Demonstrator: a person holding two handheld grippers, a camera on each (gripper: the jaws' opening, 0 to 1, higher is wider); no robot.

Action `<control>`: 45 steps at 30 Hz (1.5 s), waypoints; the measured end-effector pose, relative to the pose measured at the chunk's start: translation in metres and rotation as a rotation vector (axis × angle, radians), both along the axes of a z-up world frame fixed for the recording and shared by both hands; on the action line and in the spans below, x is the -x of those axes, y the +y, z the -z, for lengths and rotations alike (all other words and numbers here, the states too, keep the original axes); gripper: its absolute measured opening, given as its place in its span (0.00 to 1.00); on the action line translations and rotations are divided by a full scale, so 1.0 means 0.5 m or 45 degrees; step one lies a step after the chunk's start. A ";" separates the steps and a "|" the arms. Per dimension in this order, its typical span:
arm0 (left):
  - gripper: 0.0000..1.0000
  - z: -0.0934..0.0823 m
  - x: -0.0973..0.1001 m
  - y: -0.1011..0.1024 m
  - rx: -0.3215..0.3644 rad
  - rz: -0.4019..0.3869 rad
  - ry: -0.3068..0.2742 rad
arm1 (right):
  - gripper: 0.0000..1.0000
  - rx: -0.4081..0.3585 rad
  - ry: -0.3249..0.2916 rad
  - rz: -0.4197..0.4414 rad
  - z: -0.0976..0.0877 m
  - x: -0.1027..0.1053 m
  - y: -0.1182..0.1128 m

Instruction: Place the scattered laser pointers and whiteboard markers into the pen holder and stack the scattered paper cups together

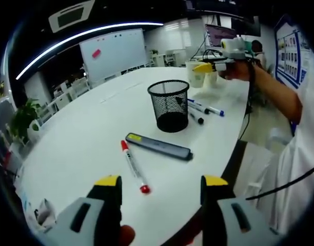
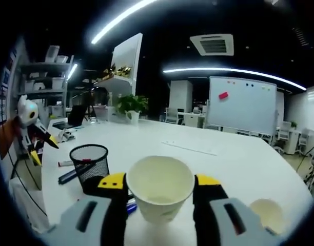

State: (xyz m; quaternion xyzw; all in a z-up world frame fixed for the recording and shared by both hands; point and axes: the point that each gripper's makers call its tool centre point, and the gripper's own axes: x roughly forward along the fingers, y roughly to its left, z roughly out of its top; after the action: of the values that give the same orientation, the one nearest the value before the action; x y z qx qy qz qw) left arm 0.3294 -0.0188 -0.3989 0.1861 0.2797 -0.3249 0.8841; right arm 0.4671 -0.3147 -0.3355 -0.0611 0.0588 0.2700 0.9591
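The right gripper (image 2: 158, 188) pinches a paper cup (image 2: 160, 187) upright between its fingers, with a second paper cup (image 2: 269, 213) lying just outside its right finger. The left gripper (image 1: 161, 185) stands spread and empty above the white table (image 1: 85, 143). Just ahead of its fingertips lie a red whiteboard marker (image 1: 134, 166) and a dark laser pointer (image 1: 158, 146), with the mesh pen holder (image 1: 169, 105) beyond them.

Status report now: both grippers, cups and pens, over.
Left hand-held gripper open above red marker and laser pointer. Right hand-held gripper around paper cup; second cup apart. Pen holder empty, path clear.
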 end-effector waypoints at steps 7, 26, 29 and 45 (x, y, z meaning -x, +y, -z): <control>0.62 0.001 -0.001 -0.004 0.001 0.007 0.001 | 0.50 0.005 -0.026 0.005 -0.007 0.003 -0.005; 0.61 0.005 0.000 -0.004 0.007 0.011 0.002 | 0.50 -0.042 -0.102 0.074 -0.039 0.001 -0.032; 0.61 0.005 0.000 -0.004 0.007 0.010 0.001 | 0.50 -0.040 -0.103 0.077 -0.039 0.001 -0.033; 0.61 0.009 -0.001 -0.003 0.006 0.012 0.006 | 0.50 -0.049 -0.160 0.120 -0.057 -0.001 -0.051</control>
State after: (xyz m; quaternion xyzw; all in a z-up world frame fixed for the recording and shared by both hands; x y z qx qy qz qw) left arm 0.3299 -0.0205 -0.4033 0.1845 0.2802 -0.3303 0.8822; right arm 0.4677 -0.3401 -0.3068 -0.0566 -0.0038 0.2212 0.9736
